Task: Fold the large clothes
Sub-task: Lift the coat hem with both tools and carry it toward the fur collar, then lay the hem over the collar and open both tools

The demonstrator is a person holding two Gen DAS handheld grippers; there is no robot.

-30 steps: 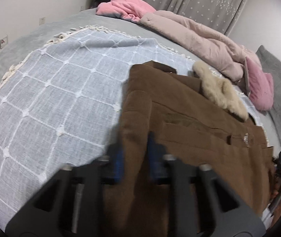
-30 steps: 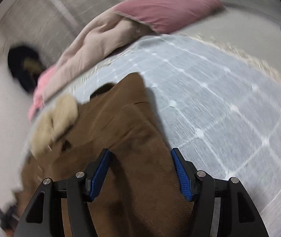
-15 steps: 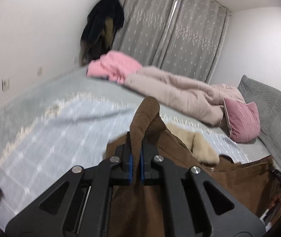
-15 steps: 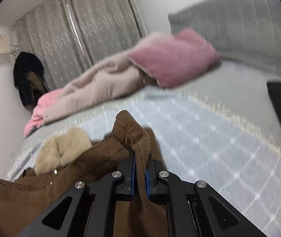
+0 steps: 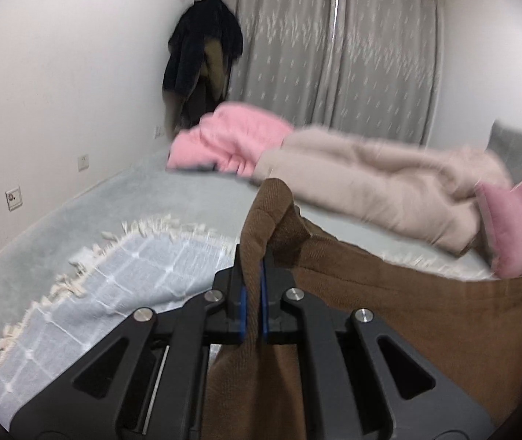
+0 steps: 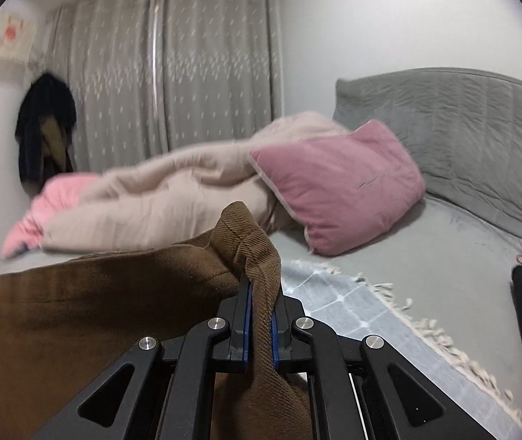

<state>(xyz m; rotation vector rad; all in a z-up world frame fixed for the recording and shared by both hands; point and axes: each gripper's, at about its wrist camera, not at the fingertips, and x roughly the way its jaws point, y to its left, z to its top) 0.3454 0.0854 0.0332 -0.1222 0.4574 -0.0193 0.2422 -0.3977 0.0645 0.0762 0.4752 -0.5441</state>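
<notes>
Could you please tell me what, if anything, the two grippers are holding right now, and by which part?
Both hold the brown garment: the left gripper and the right gripper are each shut on a bunched corner of its edge, with the cloth spanning between them.

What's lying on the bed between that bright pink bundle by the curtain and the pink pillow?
A rumpled beige quilt stretches between the bright pink bundle and the pink pillow, touching both; the right wrist view shows it best.

The brown garment (image 5: 407, 311) runs off the left wrist frame at 4 o'clock. Its pinched parts are hidden between both grippers' jaws. The beige quilt (image 5: 371, 183) is motion-blurred.
</notes>
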